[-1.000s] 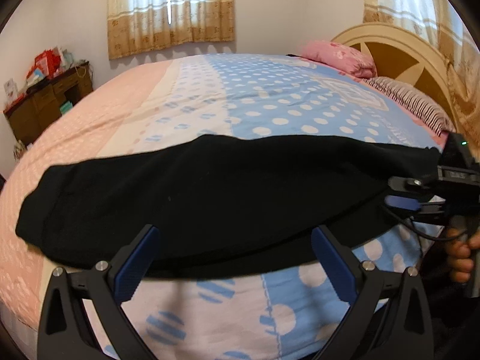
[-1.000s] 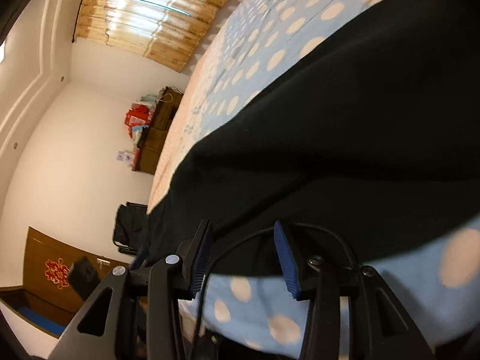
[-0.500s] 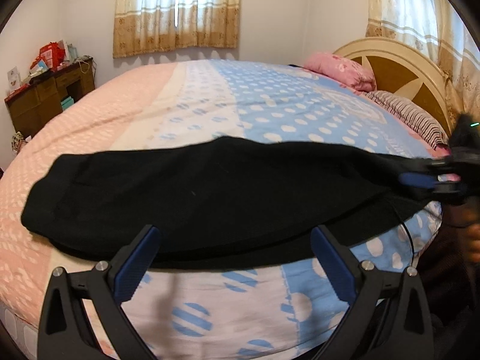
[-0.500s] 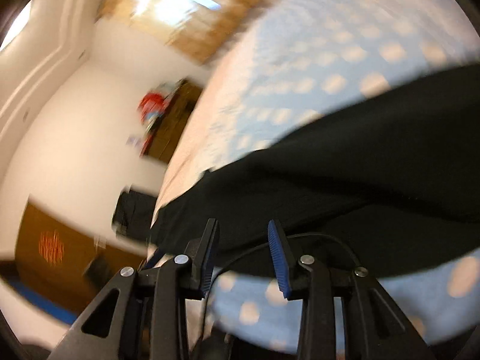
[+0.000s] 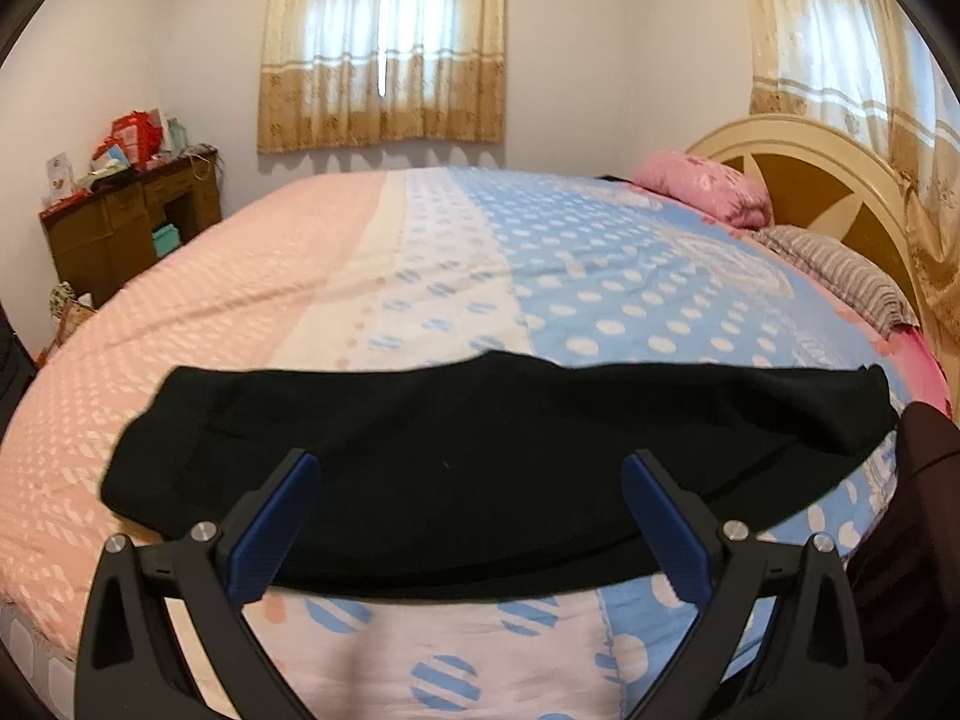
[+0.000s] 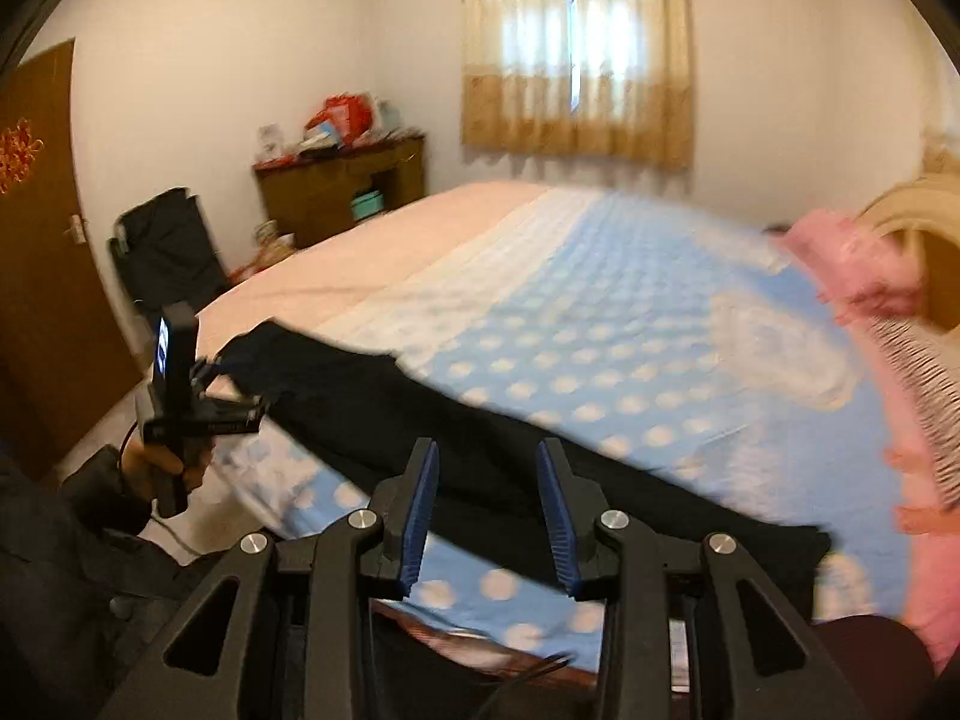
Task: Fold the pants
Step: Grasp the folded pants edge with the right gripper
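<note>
The black pants (image 5: 480,420) lie folded lengthwise in a long band across the near edge of the bed (image 5: 420,270). My left gripper (image 5: 469,462) hovers just in front of their near edge, jaws wide open and empty. In the right wrist view the pants (image 6: 360,390) run diagonally from left to lower right. My right gripper (image 6: 489,447) is held above them, jaws partly open with nothing between the pads. A hand at the left holds the left gripper (image 6: 255,411) by the pants' left end.
A pink pillow (image 5: 708,192) and a striped one (image 5: 840,282) lie by the cream headboard (image 5: 828,180). A cluttered wooden desk (image 5: 132,222) stands at the far left wall. A dark folding chair (image 6: 168,252) and a brown door (image 6: 42,240) are left of the bed.
My right gripper has lifted off the pants' right end, rolled upright and narrowed a little; it is gone from the left wrist view. My left gripper has drawn back slightly.
</note>
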